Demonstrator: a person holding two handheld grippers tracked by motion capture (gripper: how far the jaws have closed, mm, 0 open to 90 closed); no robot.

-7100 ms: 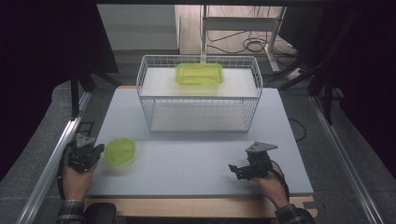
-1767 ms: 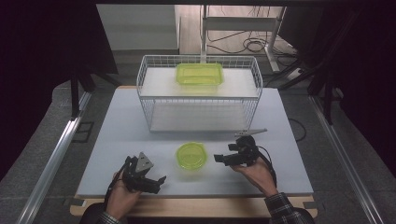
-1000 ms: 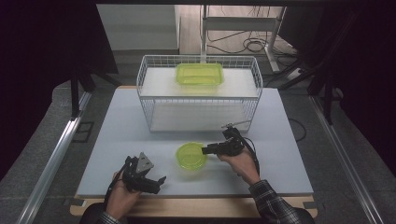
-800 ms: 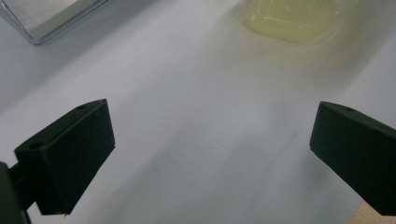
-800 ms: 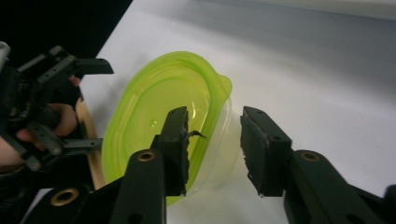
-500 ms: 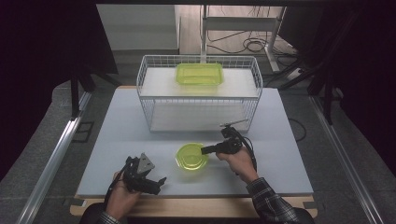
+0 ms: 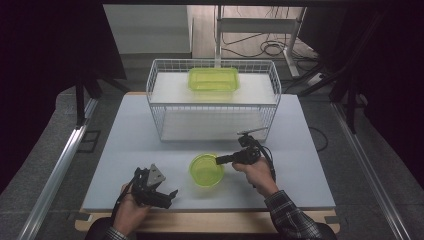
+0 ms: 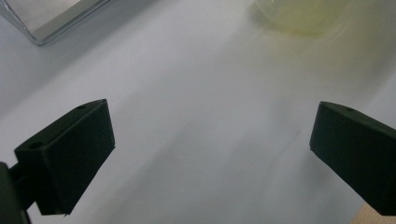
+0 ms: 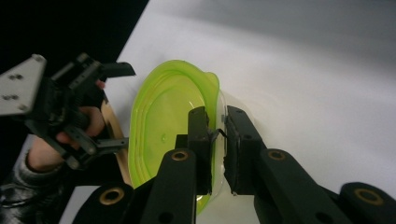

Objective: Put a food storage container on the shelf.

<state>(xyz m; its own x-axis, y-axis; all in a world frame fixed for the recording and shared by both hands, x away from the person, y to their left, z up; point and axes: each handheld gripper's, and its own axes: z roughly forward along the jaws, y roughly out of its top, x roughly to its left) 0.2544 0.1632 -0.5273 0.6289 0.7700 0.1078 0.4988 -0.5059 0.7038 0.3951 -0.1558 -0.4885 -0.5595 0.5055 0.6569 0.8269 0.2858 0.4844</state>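
Observation:
A round, see-through green bowl (image 7: 206, 171) (image 9: 161, 116) sits on the white table near its front middle. My right gripper (image 7: 220, 160) (image 9: 217, 126) reaches in from the right. Its jaws have just been closing, and they are now shut on the bowl's right rim, one pad inside and one outside. My left gripper (image 7: 169, 196) (image 8: 212, 154) rests at the front left, a short way from the bowl, open with bare table between its jaws. The right gripper view also has that left gripper (image 9: 117, 106) beyond the bowl. A pale edge of the bowl (image 8: 303, 14) sits at the top of the left gripper view.
A white wire basket (image 7: 159, 117) stands at the back middle of the table. A rectangular green container (image 7: 213, 79) lies on its upper shelf. The table's front edge (image 7: 210, 209) runs just below both hands. Dark floor and metal rails flank the table.
The bowl came from the far left to the front middle. The right gripper came in from the right to the bowl's rim and its jaws closed there. The left gripper has stayed put lately.

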